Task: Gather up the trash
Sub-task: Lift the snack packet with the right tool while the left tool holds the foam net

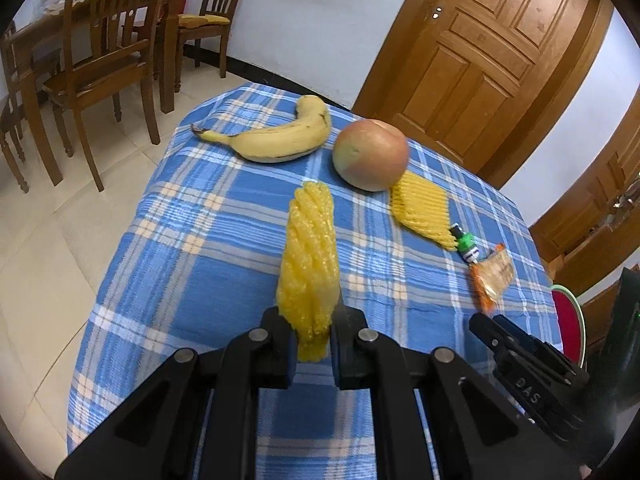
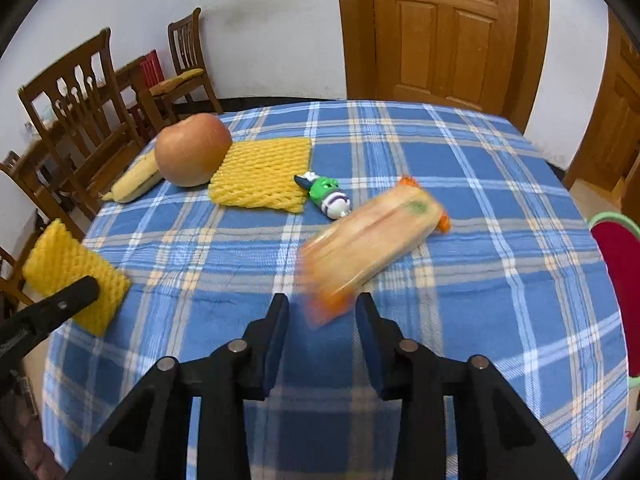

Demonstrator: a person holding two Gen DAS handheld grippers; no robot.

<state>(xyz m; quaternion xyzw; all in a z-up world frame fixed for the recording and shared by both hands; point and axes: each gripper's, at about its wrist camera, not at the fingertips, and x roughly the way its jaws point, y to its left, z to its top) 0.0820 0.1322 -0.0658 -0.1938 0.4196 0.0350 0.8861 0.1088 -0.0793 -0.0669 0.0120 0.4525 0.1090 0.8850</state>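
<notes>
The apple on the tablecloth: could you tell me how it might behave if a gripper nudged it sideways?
The apple looks round and firm, so it would probably roll rather than slide. It leans against the yellow foam net, which may damp rolling that way. Its smooth skin could slip in a pinch.

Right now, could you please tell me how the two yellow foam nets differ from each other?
The foam net in the left gripper is clamped between closed jaws and lifted off the cloth; the foam net by the apple lies flat on the tablecloth, ungripped.
The held net looks bunched and narrowed; the lying net is spread into a flat rectangle.
The lying net touches the apple; the held one touches only the gripper.
Both are yellow ribbed foam mesh.
</notes>
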